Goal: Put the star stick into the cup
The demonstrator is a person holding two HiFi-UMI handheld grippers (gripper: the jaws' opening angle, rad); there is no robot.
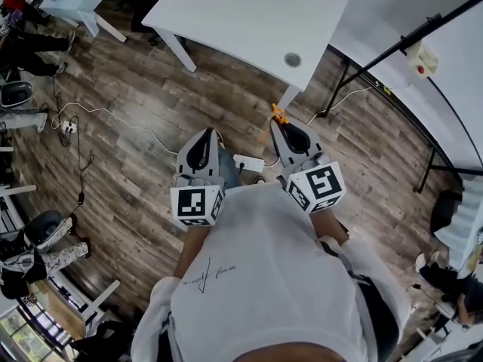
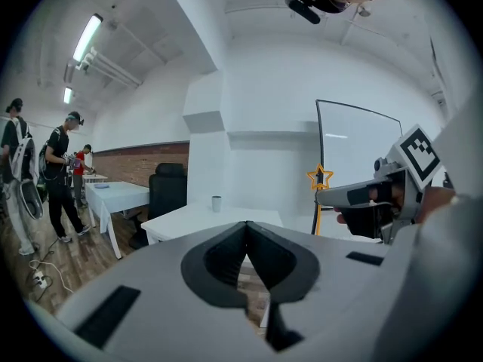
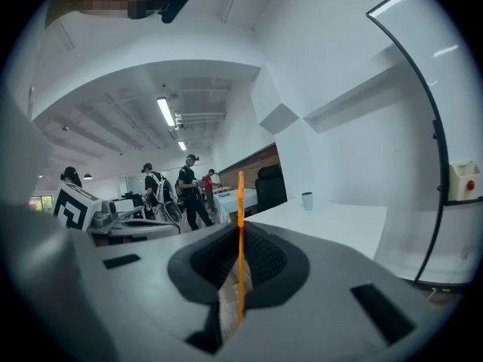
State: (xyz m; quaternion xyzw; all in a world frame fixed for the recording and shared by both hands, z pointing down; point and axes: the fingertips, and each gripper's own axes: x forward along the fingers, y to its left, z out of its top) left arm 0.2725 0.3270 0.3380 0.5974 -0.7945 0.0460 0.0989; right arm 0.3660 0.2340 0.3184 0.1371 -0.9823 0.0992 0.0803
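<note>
Right gripper view: right tongs [image 3: 240, 240] pinch star stick [image 3: 241, 198] upright, likely for dropping end-first into cup [image 3: 306, 200], 2 o'clock from them on desk [image 3: 339, 228]. Left tongs [image 2: 246, 232] pressed together, empty, spare.

The head view looks from above the person's head, nearly straight down. It sees the shoulders close up, then the left hand-held gripper [image 1: 207, 138], the right hand-held gripper [image 1: 281, 129] and the wood floor [image 1: 128, 89] below. The worktop [image 1: 249, 21] lies at the top, with the cup [image 1: 293, 59] near its closest corner. The left gripper view rides on its hand-held gripper and looks level across the room, over its own jaws. The right gripper view does the same. Both see that worktop and cup far off, and each sees the other hand-held gripper beside it.
</note>
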